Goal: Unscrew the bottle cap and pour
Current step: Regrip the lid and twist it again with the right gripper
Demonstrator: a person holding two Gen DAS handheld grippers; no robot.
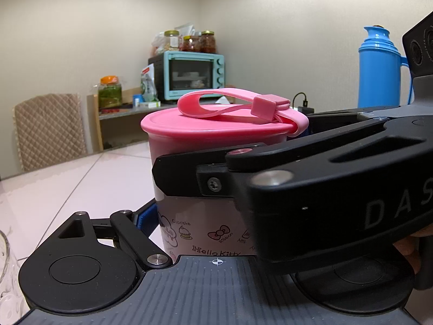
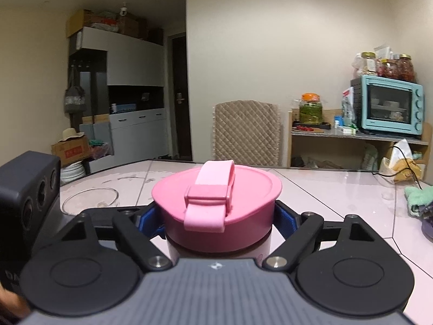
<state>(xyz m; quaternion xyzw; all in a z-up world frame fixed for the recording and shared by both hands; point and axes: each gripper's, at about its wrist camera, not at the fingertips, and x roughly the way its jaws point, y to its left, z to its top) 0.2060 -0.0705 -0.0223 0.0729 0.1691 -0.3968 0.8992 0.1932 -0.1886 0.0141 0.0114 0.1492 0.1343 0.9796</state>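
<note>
1. Left wrist view: the pink bottle [image 1: 189, 211] stood upright on the pale tiled table [image 1: 81, 184], right in front of the camera, its printed body between the left gripper [image 1: 200, 216] fingers.
2. The left gripper's blue pad [image 1: 144, 219] sat against the bottle's left side; its other finger was hidden behind the right gripper [image 1: 243, 162], which crossed from the right at cap height. The left jaws looked clamped on the bottle body.
3. The pink cap [image 1: 216, 124] was on the bottle, with its strap [image 1: 224, 103] looped over the top.
4. Background: teal toaster oven [image 1: 193, 74] with jars on top, blue thermos [image 1: 379, 67] at right, quilted chair back [image 1: 48, 130] at left, edge of a glass bowl [image 1: 5, 270] at lower left.
5. Right wrist view: the right gripper [image 2: 217, 216] had both blue pads [image 2: 286, 216] pressed on opposite sides of the cap [image 2: 216, 203], so the jaws were clamped on the cap.
6. The cap sat slightly tilted, with the bottle neck [image 2: 216, 252] visible just below it.
7. The glass bowl [image 2: 90, 200] stood on the table [image 2: 324, 195] left of the bottle; a green cloth [image 2: 418, 197] lay well apart at right. Part of the left gripper body [image 2: 27, 189] showed at the left edge.
</note>
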